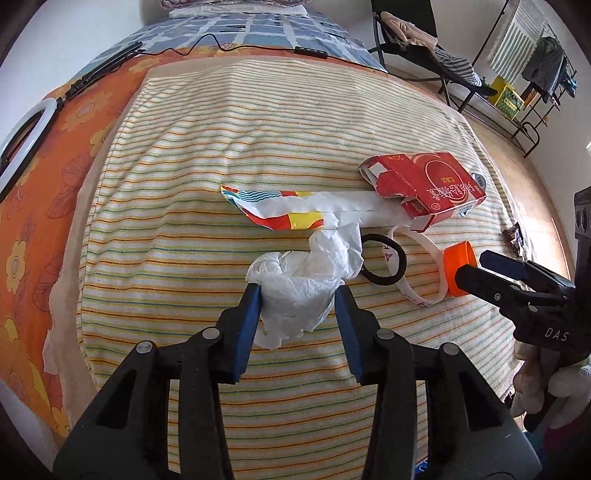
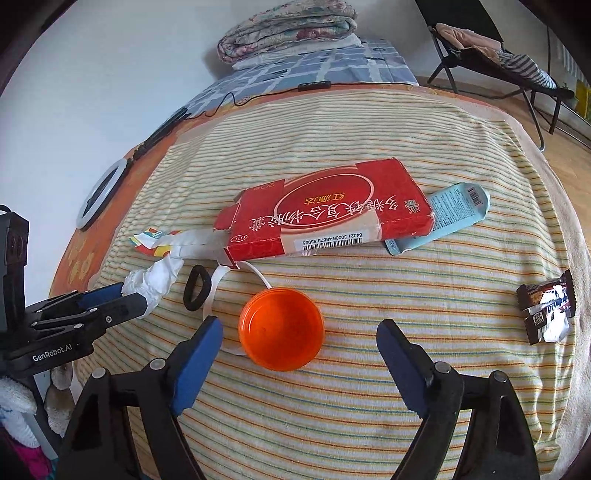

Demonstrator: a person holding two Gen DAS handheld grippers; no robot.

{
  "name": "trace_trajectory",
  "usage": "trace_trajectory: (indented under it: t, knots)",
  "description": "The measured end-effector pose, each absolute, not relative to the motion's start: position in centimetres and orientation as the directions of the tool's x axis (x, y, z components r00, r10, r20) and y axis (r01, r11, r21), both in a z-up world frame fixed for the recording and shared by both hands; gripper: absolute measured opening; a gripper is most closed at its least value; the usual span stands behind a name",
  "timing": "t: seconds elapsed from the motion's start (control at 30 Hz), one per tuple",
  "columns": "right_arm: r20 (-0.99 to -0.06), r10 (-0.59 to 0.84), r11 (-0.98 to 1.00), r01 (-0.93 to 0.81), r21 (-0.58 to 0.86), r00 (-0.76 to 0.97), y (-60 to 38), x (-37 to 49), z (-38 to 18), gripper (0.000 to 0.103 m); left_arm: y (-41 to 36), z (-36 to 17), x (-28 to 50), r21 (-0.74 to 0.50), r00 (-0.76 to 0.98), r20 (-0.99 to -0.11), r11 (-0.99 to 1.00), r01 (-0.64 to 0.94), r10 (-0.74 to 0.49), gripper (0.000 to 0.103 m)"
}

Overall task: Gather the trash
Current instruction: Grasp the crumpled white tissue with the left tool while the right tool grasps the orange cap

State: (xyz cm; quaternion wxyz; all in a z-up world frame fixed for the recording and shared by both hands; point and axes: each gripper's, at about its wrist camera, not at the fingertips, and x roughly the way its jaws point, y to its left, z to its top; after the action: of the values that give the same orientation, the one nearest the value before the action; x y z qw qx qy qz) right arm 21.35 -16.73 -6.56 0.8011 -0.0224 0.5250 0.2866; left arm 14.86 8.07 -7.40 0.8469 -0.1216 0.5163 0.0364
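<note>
My left gripper [image 1: 298,295] is shut on a crumpled white tissue [image 1: 299,284], both blue pads touching it; it also shows in the right wrist view [image 2: 153,282]. My right gripper [image 2: 299,336] is open, its jaws on either side of an orange cap [image 2: 280,328], which shows in the left wrist view [image 1: 458,267] too. A torn red carton [image 2: 328,218] lies beyond, over a colourful wrapper [image 1: 280,210] and a light blue tube [image 2: 447,214]. A dark snack wrapper [image 2: 546,308] lies at the right.
All lie on a striped towel [image 1: 258,155] over an orange floral bed cover [image 1: 37,206]. A black hair tie [image 1: 384,264] and a white band [image 1: 424,273] lie between the grippers. A ring light [image 2: 101,192], cable, folded quilt [image 2: 288,29] and chair [image 2: 491,44] stand farther off.
</note>
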Motion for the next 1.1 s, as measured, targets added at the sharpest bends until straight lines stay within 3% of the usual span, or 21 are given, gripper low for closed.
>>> trace_trajectory:
  t: [0.17,0.5,1.1]
  knots:
    - [-0.857,0.441,0.83,-0.484,0.276,0.266,-16.4,21.6,-7.0,0.083,8.5,-7.5,14.8,-0.17,0.463,-0.884,0.965,-0.2,-0.06,0.03]
    - [-0.856,0.448,0.829,-0.479,0.289,0.257,-16.5,21.6,-7.1,0.049,8.7,-6.5,14.1,-0.161,0.491,-0.87,0.966,-0.201,-0.043,0.022]
    - [-0.826,0.429,0.82,-0.54,0.188,0.365,-17.6,18.6,-3.3,0.048,7.8,-3.0,10.4,-0.175,0.564,-0.824,0.972,-0.158,-0.057,0.022]
